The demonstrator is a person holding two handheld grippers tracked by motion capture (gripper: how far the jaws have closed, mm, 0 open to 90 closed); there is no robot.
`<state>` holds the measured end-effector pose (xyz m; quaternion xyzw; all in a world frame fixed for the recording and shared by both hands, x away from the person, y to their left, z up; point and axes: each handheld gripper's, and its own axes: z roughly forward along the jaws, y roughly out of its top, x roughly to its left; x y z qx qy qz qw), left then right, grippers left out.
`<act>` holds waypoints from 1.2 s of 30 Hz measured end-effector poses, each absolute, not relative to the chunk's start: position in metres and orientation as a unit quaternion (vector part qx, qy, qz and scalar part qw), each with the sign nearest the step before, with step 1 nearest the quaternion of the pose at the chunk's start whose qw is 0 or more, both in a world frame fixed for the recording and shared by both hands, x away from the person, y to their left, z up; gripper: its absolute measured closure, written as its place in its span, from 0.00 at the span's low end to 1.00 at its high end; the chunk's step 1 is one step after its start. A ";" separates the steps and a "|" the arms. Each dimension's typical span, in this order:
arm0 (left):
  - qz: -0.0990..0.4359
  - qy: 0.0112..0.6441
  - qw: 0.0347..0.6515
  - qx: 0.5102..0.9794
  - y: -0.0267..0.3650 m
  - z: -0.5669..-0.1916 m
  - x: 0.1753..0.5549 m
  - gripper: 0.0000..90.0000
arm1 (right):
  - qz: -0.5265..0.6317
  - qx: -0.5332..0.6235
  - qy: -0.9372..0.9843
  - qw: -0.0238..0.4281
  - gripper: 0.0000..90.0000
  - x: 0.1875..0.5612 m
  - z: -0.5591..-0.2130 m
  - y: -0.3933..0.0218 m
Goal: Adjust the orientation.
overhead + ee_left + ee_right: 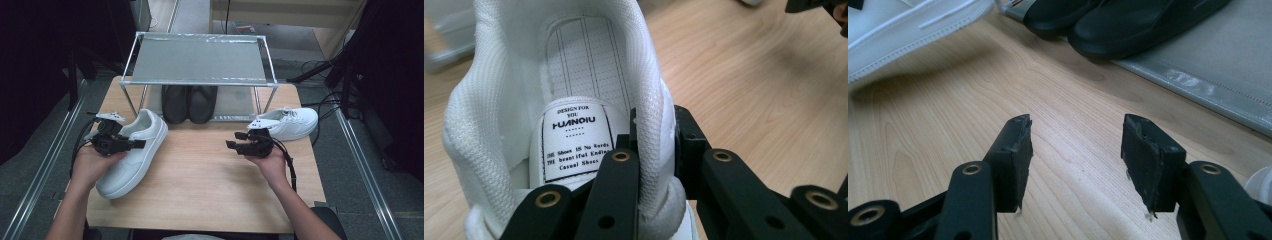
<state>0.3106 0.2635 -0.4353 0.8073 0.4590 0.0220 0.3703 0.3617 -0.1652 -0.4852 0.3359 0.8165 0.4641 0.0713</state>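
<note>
A white sneaker [131,159] lies on the left of the wooden table [200,175], toe toward me. My left gripper [134,144] is shut on its padded heel collar. In the left gripper view one jaw sits inside the sneaker [574,65] over the printed insole label and the other outside, with the left gripper [651,145] pinching the collar wall. My right gripper [234,140] hovers over the table's right half, open. Nothing lies between the pads of the right gripper [1075,145]. A second white sneaker [290,122] rests just behind it.
A metal shoe rack [200,60] stands at the table's far side, its top shelf bare. A pair of black shoes [189,102] sits on its lower shelf [1228,75]; the black shoes [1128,25] lie ahead of the right gripper. Bare wood spreads between the hands.
</note>
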 end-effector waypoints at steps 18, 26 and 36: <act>-0.029 0.352 0.352 0.866 0.162 -0.456 0.330 0.92 | 0.462 0.350 0.809 0.094 0.53 0.343 -0.487 -0.183; -0.042 0.319 0.357 0.877 0.123 -0.460 0.335 0.92 | 0.465 0.357 0.805 0.092 0.55 0.335 -0.488 -0.191; -0.069 0.307 0.361 0.878 0.107 -0.481 0.343 0.91 | 0.463 0.361 0.805 0.090 0.54 0.331 -0.490 -0.191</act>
